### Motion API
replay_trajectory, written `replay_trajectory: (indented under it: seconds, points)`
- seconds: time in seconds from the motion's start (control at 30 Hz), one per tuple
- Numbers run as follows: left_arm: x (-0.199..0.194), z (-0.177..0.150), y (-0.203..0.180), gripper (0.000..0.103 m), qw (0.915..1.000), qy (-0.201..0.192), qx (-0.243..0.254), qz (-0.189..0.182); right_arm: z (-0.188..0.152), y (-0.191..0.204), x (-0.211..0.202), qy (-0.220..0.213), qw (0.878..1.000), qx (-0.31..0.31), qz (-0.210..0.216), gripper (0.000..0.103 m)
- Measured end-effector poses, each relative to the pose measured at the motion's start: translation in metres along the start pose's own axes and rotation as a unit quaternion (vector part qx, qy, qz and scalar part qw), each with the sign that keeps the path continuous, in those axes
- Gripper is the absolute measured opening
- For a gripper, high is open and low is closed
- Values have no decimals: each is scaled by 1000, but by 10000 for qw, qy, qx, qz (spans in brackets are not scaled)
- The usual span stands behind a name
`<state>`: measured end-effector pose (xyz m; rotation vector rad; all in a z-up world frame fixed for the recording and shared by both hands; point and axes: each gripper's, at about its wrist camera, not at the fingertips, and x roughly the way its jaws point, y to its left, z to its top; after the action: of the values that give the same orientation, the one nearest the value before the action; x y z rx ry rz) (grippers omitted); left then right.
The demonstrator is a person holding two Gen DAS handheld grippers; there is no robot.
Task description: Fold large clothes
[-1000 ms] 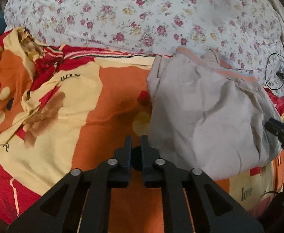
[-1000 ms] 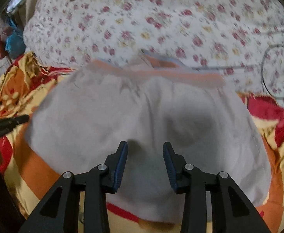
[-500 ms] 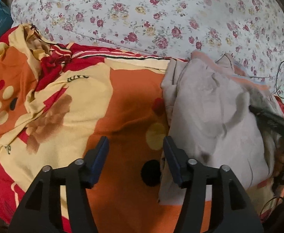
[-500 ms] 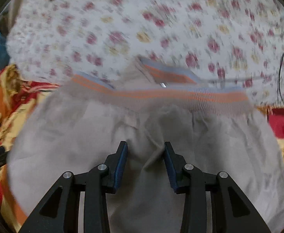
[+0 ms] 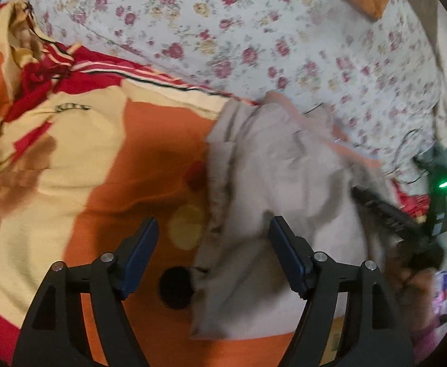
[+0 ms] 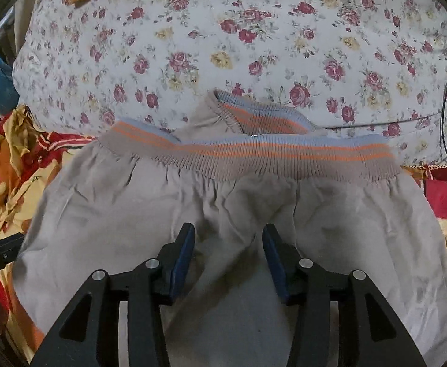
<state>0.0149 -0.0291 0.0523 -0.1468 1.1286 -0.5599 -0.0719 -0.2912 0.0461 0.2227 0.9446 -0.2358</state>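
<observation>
Beige garment [image 6: 223, 208] with orange-blue striped waistband [image 6: 254, 156]; rose-patterned white quilt [image 6: 223, 30].

Left claw [image 5: 212, 234] opening — over beige garment [image 5: 272, 183]

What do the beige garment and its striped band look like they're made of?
Beige garment: apparently thin matte woven cloth, perhaps cotton, since it creases and crumples softly. Striped band: ribbed stretchy knit, judging by its fine vertical ridges and the cloth gathered below it.
</observation>
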Motion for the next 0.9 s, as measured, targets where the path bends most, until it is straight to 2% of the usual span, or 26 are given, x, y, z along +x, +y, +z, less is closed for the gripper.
replay_trajectory:
  seconds: [0.03,0.07,0.1,0.13,0.23,0.33,0.37,0.47,0.53,0.6,0.73,0.9]
  points:
    - [-1,1,0,77,9999,-21,-31,-149,0,-1,5,66,10000,21,39,47]
    - [-1,1,-1,84,9997,-24,-52,-244,0,-2,11,137,9999,42,41,47]
    - [0,1,-2,85,9995,-13,-68,-305,-1,-3,20,224,9997,63,3,48]
    - [4,1,-3,85,9996,26,-62,-262,-3,-4,30,306,9995,73,-35,48]
    - [18,2,-5,85,9998,204,-21,-59,-6,-1,35,131,9999,-27,-105,50]
    - [29,3,-4,85,9991,277,-184,-253,-6,0,35,182,9998,-38,-103,50]
    - [30,3,-5,84,9988,237,-226,-354,-6,-2,34,217,9998,-5,-44,50]
    - [36,3,-12,60,9976,297,-80,-614,-2,-8,29,284,9993,155,163,50]
    - [39,3,-15,60,9986,276,64,-453,-3,-16,26,254,9988,298,285,53]
    - [40,4,-12,60,9989,257,-37,-378,-6,-17,29,272,9988,260,299,54]
    - [36,7,-5,60,9994,127,-180,-269,-7,-7,32,189,9997,11,126,57]
    - [42,3,-14,59,9987,160,-18,-475,-6,-8,35,202,9995,106,223,59]
